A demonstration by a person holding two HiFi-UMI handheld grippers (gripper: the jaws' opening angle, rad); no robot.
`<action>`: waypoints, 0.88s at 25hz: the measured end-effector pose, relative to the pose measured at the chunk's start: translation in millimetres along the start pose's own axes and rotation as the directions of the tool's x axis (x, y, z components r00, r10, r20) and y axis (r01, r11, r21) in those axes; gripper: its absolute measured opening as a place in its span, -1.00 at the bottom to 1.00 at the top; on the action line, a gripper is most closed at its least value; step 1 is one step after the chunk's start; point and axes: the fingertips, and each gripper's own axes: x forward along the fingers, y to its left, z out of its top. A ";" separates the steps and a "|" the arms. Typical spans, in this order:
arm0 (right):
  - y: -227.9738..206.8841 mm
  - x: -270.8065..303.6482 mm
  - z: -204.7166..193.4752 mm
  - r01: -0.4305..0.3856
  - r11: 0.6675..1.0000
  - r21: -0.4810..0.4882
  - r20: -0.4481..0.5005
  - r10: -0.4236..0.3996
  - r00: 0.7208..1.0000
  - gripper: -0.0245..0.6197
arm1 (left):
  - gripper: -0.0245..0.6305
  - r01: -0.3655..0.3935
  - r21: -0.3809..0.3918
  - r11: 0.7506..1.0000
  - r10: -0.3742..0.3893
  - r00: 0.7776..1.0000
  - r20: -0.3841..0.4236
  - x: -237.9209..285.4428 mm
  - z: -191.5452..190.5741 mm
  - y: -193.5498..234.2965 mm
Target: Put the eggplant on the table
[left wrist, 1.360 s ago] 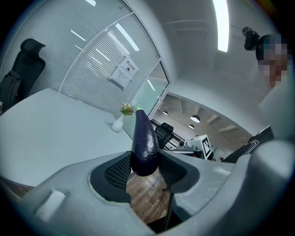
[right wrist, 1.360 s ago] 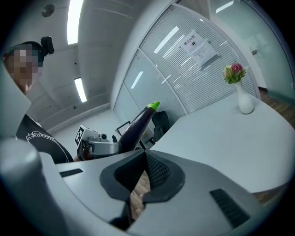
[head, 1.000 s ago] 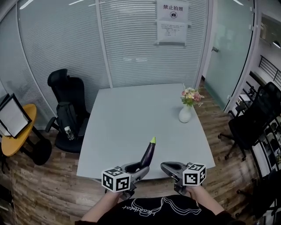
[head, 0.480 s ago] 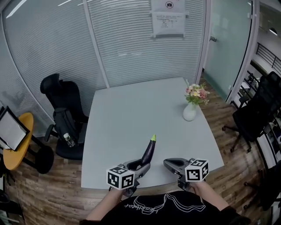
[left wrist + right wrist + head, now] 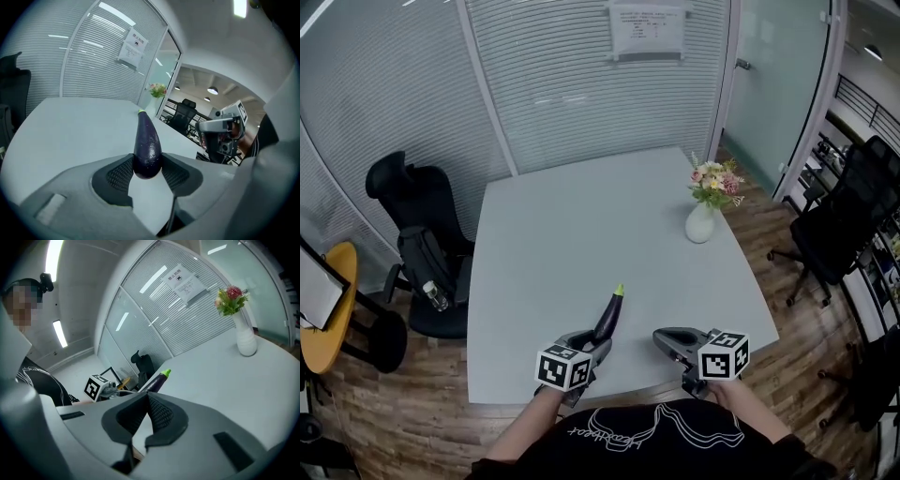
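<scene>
Left gripper view: mesh-textured jaws pinch a glossy, tapered purple eggplant (image 5: 147, 146).

The head camera is looking steeply down from above the person onto the whole bench (image 5: 572, 234), with the left hand-held gripper (image 5: 598, 342) and the right hand-held gripper (image 5: 664, 337) at its near edge. Each gripper camera is riding low, close behind its own jaws, facing out across the bench and catching the other hand-held gripper at one side. All three views are sharing the bench top, the vase (image 5: 699, 223) and the eggplant (image 5: 609, 317).
</scene>
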 end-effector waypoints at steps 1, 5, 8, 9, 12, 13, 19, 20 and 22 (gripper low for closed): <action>-2.1 0.6 -0.8 0.007 1.000 0.003 0.003 -0.007 1.000 -0.90 | -0.33 -0.002 -0.004 1.000 0.002 1.000 -0.005 4.6 -3.3 4.4; -4.3 4.6 -2.5 0.010 1.000 0.012 0.009 -0.010 1.000 -0.90 | -0.33 -0.014 -0.026 1.000 0.013 0.999 -0.031 23.0 -21.0 23.3; -5.9 7.5 -7.2 0.018 1.000 0.020 -0.009 -0.018 1.000 -0.90 | -0.33 -0.038 -0.040 0.998 0.035 0.996 -0.078 34.6 -39.1 37.8; -6.9 7.4 -9.0 0.022 0.999 0.025 -0.014 -0.022 1.000 -0.90 | -0.33 -0.046 -0.043 0.998 0.042 0.995 -0.094 37.6 -44.8 41.6; -10.6 4.6 -12.6 0.036 0.998 0.042 -0.013 -0.035 0.999 -0.90 | -0.33 -0.057 -0.045 0.997 0.051 0.990 -0.131 46.3 -60.3 49.9; -11.7 3.9 -13.2 0.039 0.998 0.049 -0.011 -0.038 0.999 -0.90 | -0.33 -0.056 -0.047 0.997 0.049 0.989 -0.139 48.6 -63.8 51.8; -15.6 -1.3 -22.4 0.059 0.995 0.078 -0.031 -0.057 0.998 -0.90 | -0.33 -0.071 -0.040 0.997 0.063 0.981 -0.183 55.9 -76.4 58.8; -16.2 -2.1 -22.6 0.063 0.995 0.081 -0.030 -0.061 0.998 -0.90 | -0.33 -0.074 -0.040 0.996 0.065 0.980 -0.190 56.8 -78.4 59.5; -18.1 -3.1 -22.0 0.071 0.993 0.090 -0.026 -0.069 0.997 -0.90 | -0.33 -0.078 -0.042 0.996 0.068 0.977 -0.202 58.9 -82.3 61.1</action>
